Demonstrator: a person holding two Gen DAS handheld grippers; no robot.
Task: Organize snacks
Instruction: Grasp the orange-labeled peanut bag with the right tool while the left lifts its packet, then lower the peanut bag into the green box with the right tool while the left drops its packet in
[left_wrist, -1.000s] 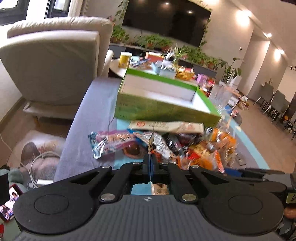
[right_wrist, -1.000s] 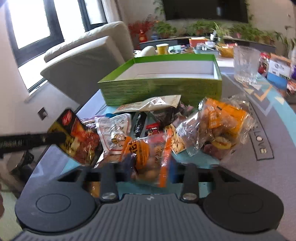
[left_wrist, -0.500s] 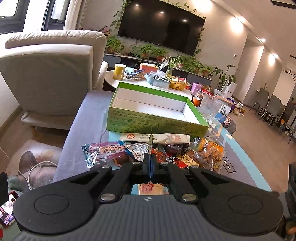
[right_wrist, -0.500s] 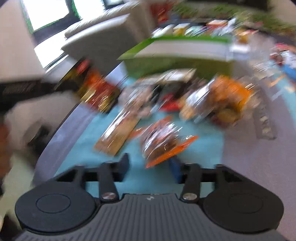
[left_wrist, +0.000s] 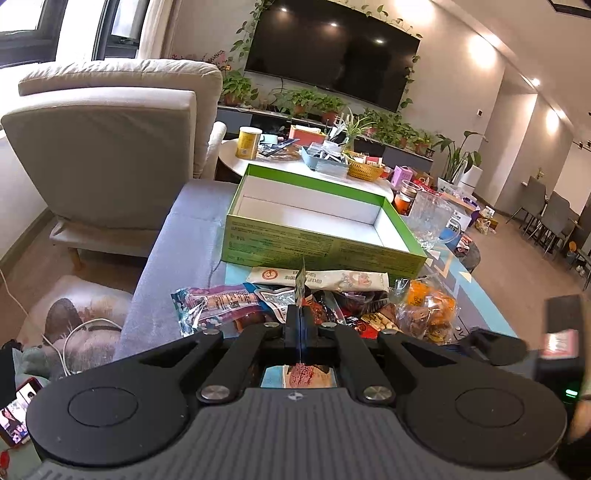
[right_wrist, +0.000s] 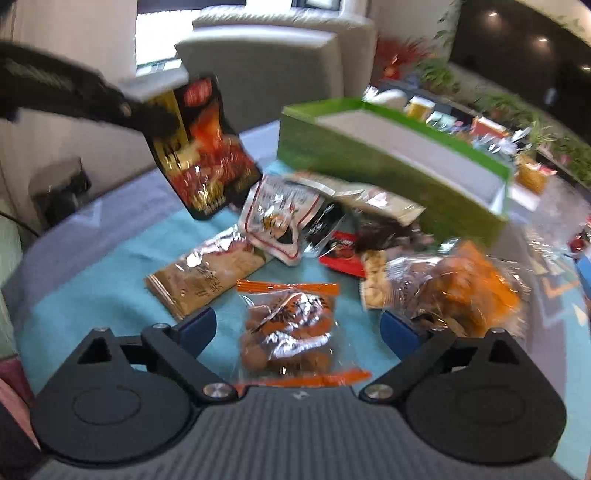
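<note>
L gripper (right_wrist: 162, 122) is clamped on a red packet (right_wrist: 207, 151); R gripper (right_wrist: 297, 328), wide open, empty. Next: packet to be carried into green box (right_wrist: 388, 166).

Snack packets (right_wrist: 286, 328): glossy crinkled plastic film. Green box (left_wrist: 317, 240): matt printed cardboard. Desk (right_wrist: 110, 258) cover: matt cloth. Tumbler (left_wrist: 430, 218): clear glass.

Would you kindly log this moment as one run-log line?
left gripper: shut on red-black packet, lifted | right gripper: open over orange-sealed snack bag | green box: empty
</note>
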